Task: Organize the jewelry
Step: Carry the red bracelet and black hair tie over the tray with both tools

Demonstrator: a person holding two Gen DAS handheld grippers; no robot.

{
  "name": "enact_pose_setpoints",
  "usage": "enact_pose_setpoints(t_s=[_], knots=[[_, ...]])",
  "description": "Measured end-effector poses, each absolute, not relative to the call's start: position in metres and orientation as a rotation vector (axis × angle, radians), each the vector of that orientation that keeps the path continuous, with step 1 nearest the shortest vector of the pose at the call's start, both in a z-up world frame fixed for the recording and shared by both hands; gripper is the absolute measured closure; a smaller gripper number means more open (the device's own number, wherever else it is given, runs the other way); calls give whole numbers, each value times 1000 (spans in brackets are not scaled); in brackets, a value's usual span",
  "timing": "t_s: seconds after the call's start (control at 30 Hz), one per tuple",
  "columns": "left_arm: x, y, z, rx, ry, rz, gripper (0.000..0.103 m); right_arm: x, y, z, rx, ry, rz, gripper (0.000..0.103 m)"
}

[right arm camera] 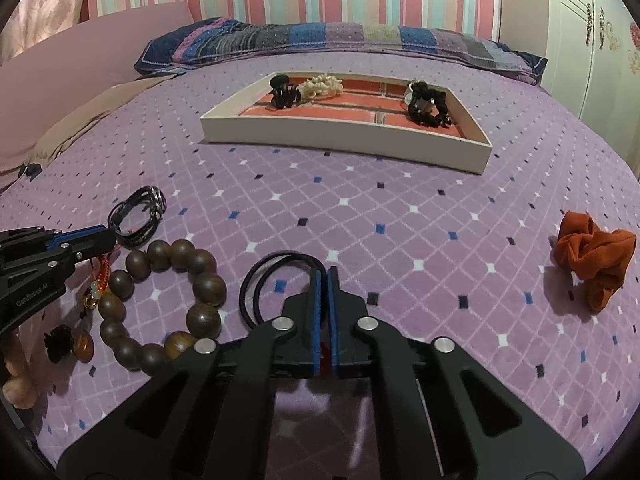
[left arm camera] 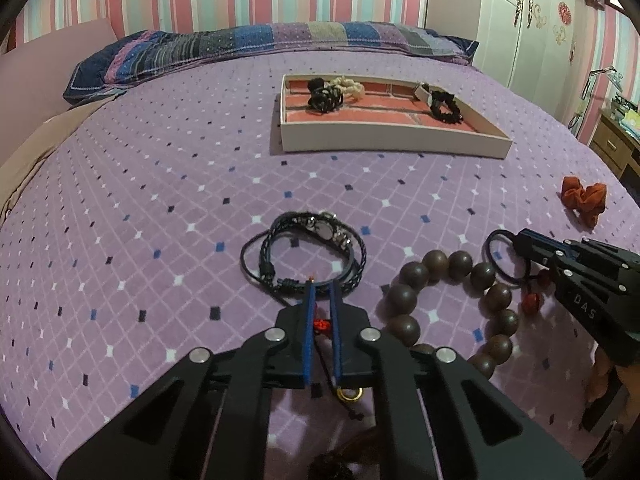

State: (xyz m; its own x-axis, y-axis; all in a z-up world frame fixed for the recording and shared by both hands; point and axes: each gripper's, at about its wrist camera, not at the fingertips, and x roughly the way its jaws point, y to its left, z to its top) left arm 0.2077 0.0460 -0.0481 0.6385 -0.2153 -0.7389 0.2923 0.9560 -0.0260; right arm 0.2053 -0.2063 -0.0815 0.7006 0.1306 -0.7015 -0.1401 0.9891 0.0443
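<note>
My left gripper (left arm camera: 321, 281) is shut on a red cord ornament (left arm camera: 320, 325), whose gold ring (left arm camera: 350, 393) hangs below the fingers. In the right wrist view (right arm camera: 108, 238) the red knotted cord (right arm camera: 102, 270) hangs from it. Just ahead lies a black braided bracelet watch (left arm camera: 312, 246). My right gripper (right arm camera: 322, 271) is shut on a black hair tie (right arm camera: 272, 280), also seen in the left wrist view (left arm camera: 505, 254). A brown wooden bead bracelet (left arm camera: 452, 300) lies between the two grippers. The white tray (left arm camera: 396, 142) with a red brick-pattern floor holds black and cream hair accessories.
An orange scrunchie (right arm camera: 594, 258) lies on the purple bedspread (right arm camera: 400, 220) to the right. A striped pillow (left arm camera: 260, 46) lies behind the tray. A small dark flower piece and brown disc (right arm camera: 70, 344) lie at the left. A wardrobe (left arm camera: 532, 28) and desk (left arm camera: 618, 140) stand at the right.
</note>
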Motion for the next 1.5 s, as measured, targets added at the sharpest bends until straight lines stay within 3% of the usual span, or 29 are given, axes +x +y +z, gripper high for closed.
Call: enact_pose_setpoints(t_s=[0.57, 1.03, 1.5], knots=[[259, 29, 1, 51, 770, -306, 96, 238, -238, -59, 23, 726, 131, 99], [358, 6, 38, -8, 732, -351, 96, 331, -271, -16, 31, 638, 67, 99], [473, -19, -34, 105, 919, -262, 96, 439, -304, -53, 0, 765, -26, 99]])
